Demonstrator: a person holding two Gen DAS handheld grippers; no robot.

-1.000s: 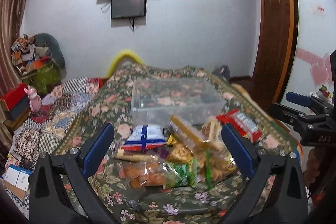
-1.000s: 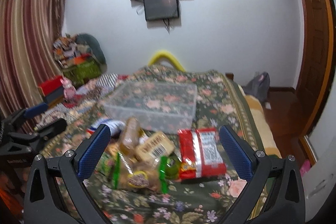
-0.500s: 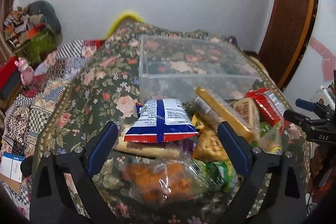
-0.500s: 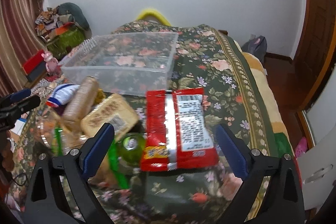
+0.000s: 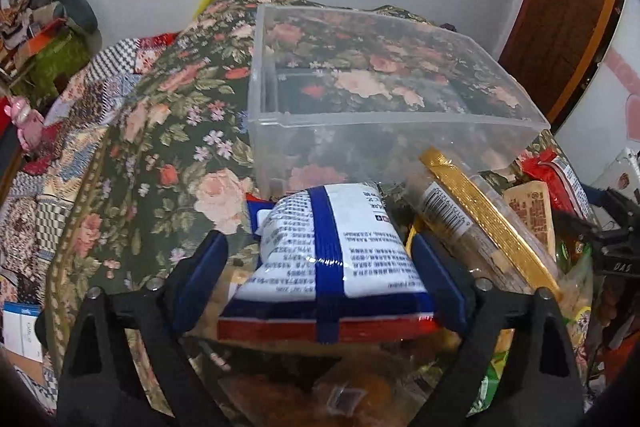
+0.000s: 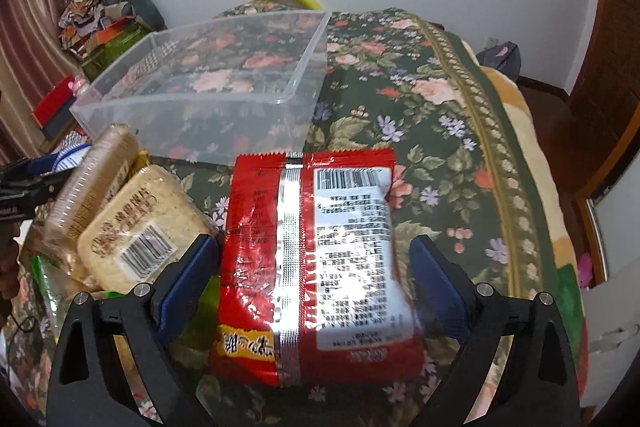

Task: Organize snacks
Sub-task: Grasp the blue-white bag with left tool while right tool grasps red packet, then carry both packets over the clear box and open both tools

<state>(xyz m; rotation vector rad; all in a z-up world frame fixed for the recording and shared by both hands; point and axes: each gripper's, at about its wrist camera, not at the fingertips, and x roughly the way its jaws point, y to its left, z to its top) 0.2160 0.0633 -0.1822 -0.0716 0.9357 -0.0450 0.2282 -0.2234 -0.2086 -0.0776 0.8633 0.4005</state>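
Observation:
A clear plastic bin (image 5: pixel 392 131) stands empty on the floral bedspread; it also shows in the right wrist view (image 6: pixel 208 107). In front of it lies a pile of snacks. My left gripper (image 5: pixel 320 275) is open, its blue pads on either side of a white-and-blue snack packet (image 5: pixel 332 251) on top of the pile. My right gripper (image 6: pixel 316 279) is open, straddling a red snack packet (image 6: pixel 316 259) lying flat on the bedspread. A gold-edged biscuit sleeve (image 5: pixel 476 227) and a pale cracker pack (image 6: pixel 140 227) lie between the two packets.
The floral bedspread (image 6: pixel 440 115) covers the surface, with its edge dropping off at the right. A patchwork quilt (image 5: pixel 60 147) and clutter lie to the left. A wooden door (image 5: pixel 560 7) is at the right. Clear wrapped snacks (image 5: pixel 352 387) lie under my left gripper.
Both grippers have moved down and forward toward the snack pile. The left one now straddles the white-and-blue packet, the right one the red packet. Both stay open.

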